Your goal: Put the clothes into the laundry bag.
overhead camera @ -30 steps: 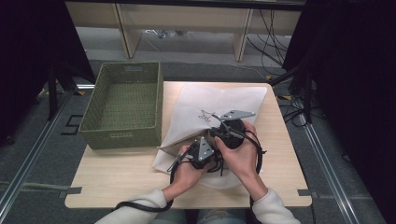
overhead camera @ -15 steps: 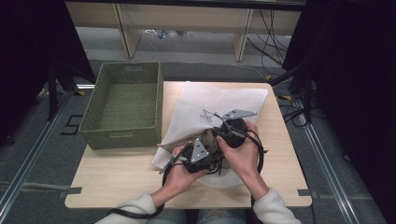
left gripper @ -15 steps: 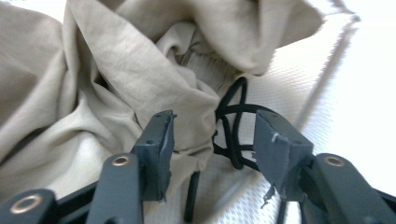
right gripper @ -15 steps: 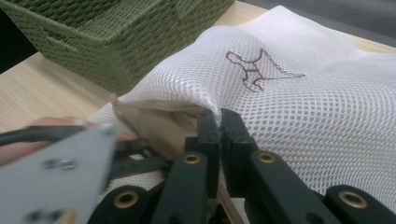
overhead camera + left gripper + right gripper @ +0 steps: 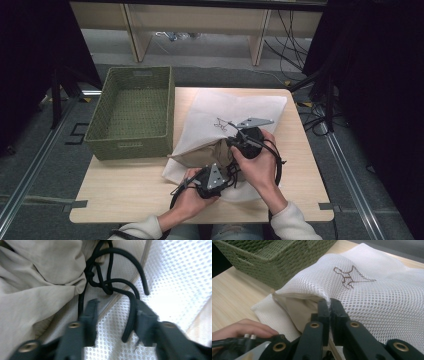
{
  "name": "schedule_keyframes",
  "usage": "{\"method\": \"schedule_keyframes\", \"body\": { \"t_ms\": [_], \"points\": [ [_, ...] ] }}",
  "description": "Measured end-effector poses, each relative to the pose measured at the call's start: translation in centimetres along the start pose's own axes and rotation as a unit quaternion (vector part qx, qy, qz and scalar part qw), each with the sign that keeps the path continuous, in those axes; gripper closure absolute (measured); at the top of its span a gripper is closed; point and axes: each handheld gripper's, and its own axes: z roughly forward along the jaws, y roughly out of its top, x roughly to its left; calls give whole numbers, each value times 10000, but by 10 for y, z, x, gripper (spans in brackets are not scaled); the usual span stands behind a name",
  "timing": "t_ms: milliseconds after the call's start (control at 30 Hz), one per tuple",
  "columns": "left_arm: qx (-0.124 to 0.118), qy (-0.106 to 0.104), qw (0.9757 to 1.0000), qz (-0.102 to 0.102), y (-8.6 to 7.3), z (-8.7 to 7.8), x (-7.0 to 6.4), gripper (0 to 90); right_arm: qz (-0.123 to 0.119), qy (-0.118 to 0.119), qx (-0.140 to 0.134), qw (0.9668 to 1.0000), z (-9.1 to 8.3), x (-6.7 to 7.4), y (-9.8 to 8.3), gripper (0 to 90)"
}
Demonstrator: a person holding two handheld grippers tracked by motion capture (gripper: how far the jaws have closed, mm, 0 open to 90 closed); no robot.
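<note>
Two grippers busy at the white mesh bag (image 5: 235, 112) on the table (image 5: 125, 190): right gripper (image 5: 329, 305) keeps its jaws clamped on the bag's opening edge, holding it up. Left gripper (image 5: 113, 312) has slid closer, jaws just closing partway around the beige garment's (image 5: 37, 285) black drawstring (image 5: 130, 315), not pinching yet. Looks like stuffing continues.

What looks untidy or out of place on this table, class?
The black cord of the beige garment lies knotted and looped across the mouth of the white mesh bag, trailing outside instead of tucked in. The basket sits straight.
</note>
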Motion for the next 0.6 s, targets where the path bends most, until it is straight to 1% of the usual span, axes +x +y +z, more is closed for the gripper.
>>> {"method": "schedule_keyframes", "body": {
  "t_ms": [33, 67, 100, 133, 167, 200, 233, 267, 300, 333, 367, 400, 433, 467, 500, 567, 600],
  "points": [
    [42, 6, 10000, 39, 1, 0, 0, 679, 1, 4, 2, 10000, 0, 0, 0, 882],
    [161, 40, 9997, 178, 3, 0, 2, 719, 9, 24, -11, 10000, 0, 1, 0, 883],
    [149, -96, 9998, 111, 4, 3, 2, 769, 28, 44, -19, 10000, 0, 1, 0, 882],
    [22, -48, 10000, -46, 6, 6, 1, 811, 73, 49, 15, 10000, 0, 2, 0, 882],
    [-10, -46, 9999, -102, 7, 8, 0, 839, 69, 47, 8, 10000, 0, 2, 0, 882],
    [34, -125, 9999, -61, 9, 8, 1, 846, 76, 50, 14, 10000, 0, 2, 0, 883],
    [-10, -99, 9999, -53, 10, 9, 0, 846, 68, 35, 47, 10000, -1, 2, 0, 883],
    [-28, -196, 9998, -98, 13, 10, -1, 847, 46, 25, 48, 10000, -1, 2, 1, 882],
    [-133, -163, 9997, -160, 14, 12, -3, 847, 12, 18, 43, 10000, -1, 1, 1, 882],
    [-107, -350, 9992, -188, 14, 12, -4, 846, 10, 19, 45, 10000, -1, 1, 1, 883],
    [-83, -399, 9990, -166, 16, 12, -4, 845, -70, 1, 23, 10000, 0, 0, 0, 883],
    [-185, -363, 9990, -200, 16, 12, -6, 841, 10, 23, 44, 10000, -1, 1, 1, 882],
    [-132, -403, 9989, -200, 17, 10, -6, 818, 34, 30, 13, 10000, 0, 1, 0, 882],
    [-262, -365, 9986, -261, 17, 10, -9, 764, 85, 41, -6, 10000, 0, 2, 0, 882],
    [-204, -433, 9987, -173, 17, 7, -9, 699, 18, 66, 9, 10000, 0, 1, 0, 882],
    [-252, -568, 9980, -154, 18, 5, -12, 694, 65, 51, 40, 10000, -1, 1, 1, 882],
    [-286, -639, 9974, -176, 18, 5, -13, 700, 34, 73, -15, 10000, 0, 1, 1, 882]
  ]
}}
